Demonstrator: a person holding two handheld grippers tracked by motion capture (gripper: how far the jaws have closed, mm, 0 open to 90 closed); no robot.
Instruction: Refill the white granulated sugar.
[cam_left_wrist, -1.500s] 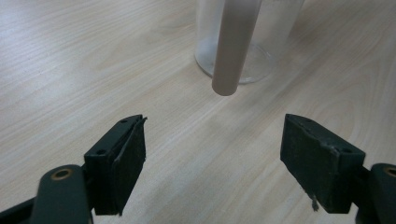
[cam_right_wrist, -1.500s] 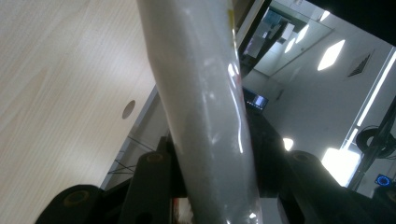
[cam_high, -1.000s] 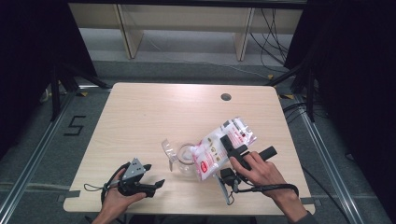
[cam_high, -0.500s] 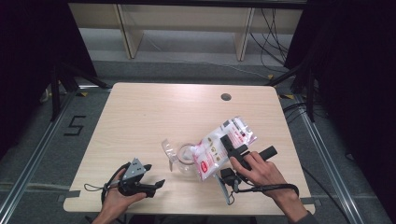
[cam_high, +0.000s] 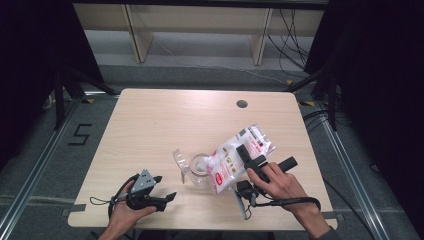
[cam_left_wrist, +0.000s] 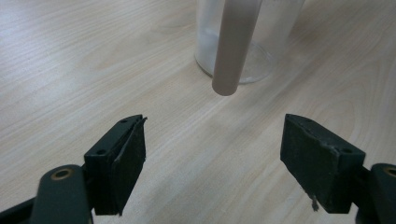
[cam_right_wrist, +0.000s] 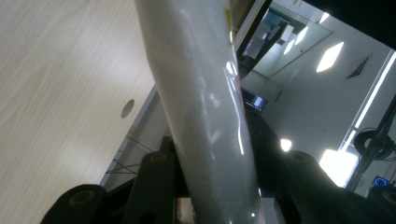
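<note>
A clear plastic bag (cam_high: 232, 156) with white contents and a red label lies tilted on the wooden table (cam_high: 165, 120), its lower end against a clear jar (cam_high: 199, 167). My right gripper (cam_high: 248, 154) is shut on the bag's right side. In the right gripper view the bag (cam_right_wrist: 205, 116) rises between the jaws of that gripper (cam_right_wrist: 212, 189). My left gripper (cam_high: 166, 187) rests open near the front left edge, pointing toward the jar. Between and beyond its jaws (cam_left_wrist: 215, 158) stands the jar (cam_left_wrist: 247, 42), holding white powder, with a beige stick (cam_left_wrist: 232, 46) in front of it.
A clear plastic piece (cam_high: 180, 159) sticks up at the jar's left side. A round cable hole (cam_high: 242, 104) sits in the table's far right part. A small black part with a cable (cam_high: 244, 190) lies by the right hand. Metal frame rails run along both table sides.
</note>
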